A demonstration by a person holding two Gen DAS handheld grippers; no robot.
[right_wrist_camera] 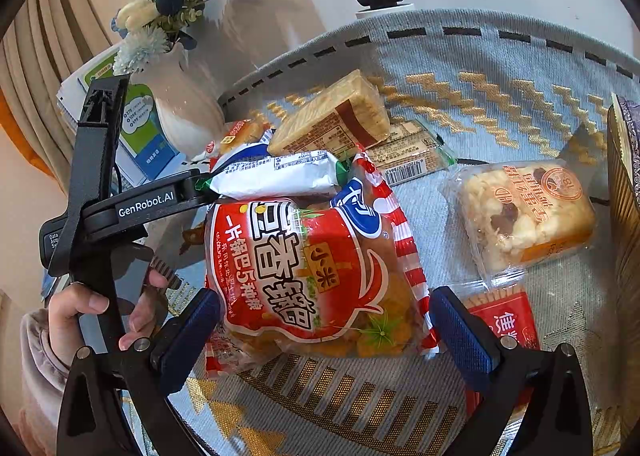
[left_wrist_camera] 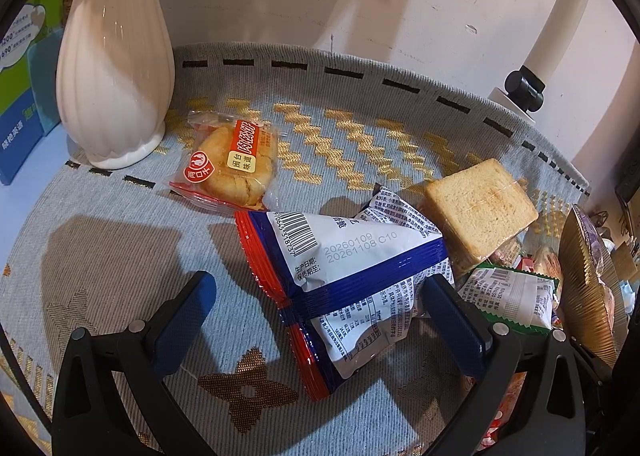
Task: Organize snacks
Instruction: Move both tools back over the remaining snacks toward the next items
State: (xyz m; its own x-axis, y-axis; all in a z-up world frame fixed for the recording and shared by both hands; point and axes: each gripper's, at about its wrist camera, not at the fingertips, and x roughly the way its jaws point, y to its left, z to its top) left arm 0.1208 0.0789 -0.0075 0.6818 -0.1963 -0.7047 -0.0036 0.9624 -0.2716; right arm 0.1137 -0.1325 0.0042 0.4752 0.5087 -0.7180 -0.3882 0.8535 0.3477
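The right tongs (right_wrist_camera: 326, 330) stood wide open around a red bag of rice crisps (right_wrist_camera: 316, 280), one blue pad close by each side of it but not pressing it. The left tongs (left_wrist_camera: 320, 316) were open just as wide over a white and blue packet (left_wrist_camera: 348, 260) lying barcode up, the right pad touching or nearly touching its edge, the left pad well clear. Neither pair held anything.

Both packets lay on the grey patterned cloth (left_wrist_camera: 120, 256) that covered the bench. Farther off sat a wrapped round pastry (left_wrist_camera: 232, 164) beside a white ribbed vase (left_wrist_camera: 112, 68), and to the right a wrapped toast sandwich (left_wrist_camera: 480, 204) above a green-edged packet (left_wrist_camera: 512, 296). Near the right tongs lay a puffed rice cake (right_wrist_camera: 524, 216), a small red packet (right_wrist_camera: 504, 320) and a gold tray (right_wrist_camera: 624, 184) at the far right edge.

It looked like the picking-up step, the sorting barely begun. Next, I judged, each pair would need to close gently on its bag, since crisps crush and slick film slips, then lift clear of the heap, perhaps toward the tray.
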